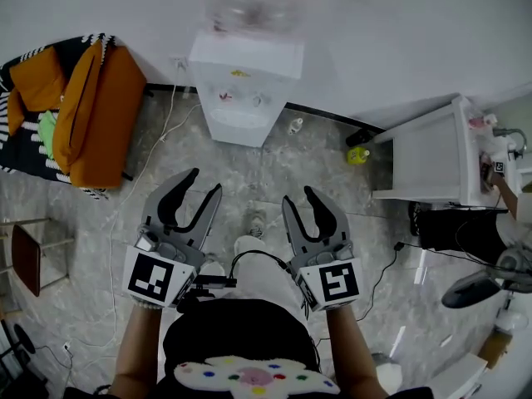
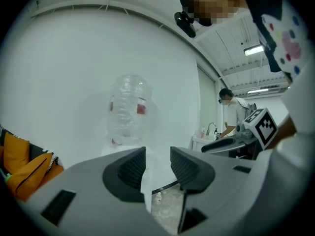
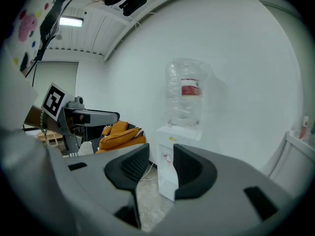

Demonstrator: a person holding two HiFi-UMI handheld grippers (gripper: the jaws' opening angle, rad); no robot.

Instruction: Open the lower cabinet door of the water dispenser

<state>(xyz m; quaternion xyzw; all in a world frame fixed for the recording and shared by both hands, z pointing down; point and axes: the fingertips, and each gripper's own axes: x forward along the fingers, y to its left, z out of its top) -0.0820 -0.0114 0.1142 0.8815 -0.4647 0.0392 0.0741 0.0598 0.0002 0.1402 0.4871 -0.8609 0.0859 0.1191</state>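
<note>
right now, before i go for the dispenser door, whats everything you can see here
water dispenser: one, white, against the far wall
water bottle: one, clear with a red label, on top of the dispenser
cushions: two, orange, on a striped seat at left
chair: one, dark seat, left edge
cabinet: one, white, right, by the wall
small bottle: one, pale, floor right of the dispenser
round item: one, yellow-green, floor by the wall
cable: one, white, floor left of the dispenser
second person: one, far back in the left gripper view
left tongs: one, grey, open, empty
right tongs: one, grey, open, empty
</note>
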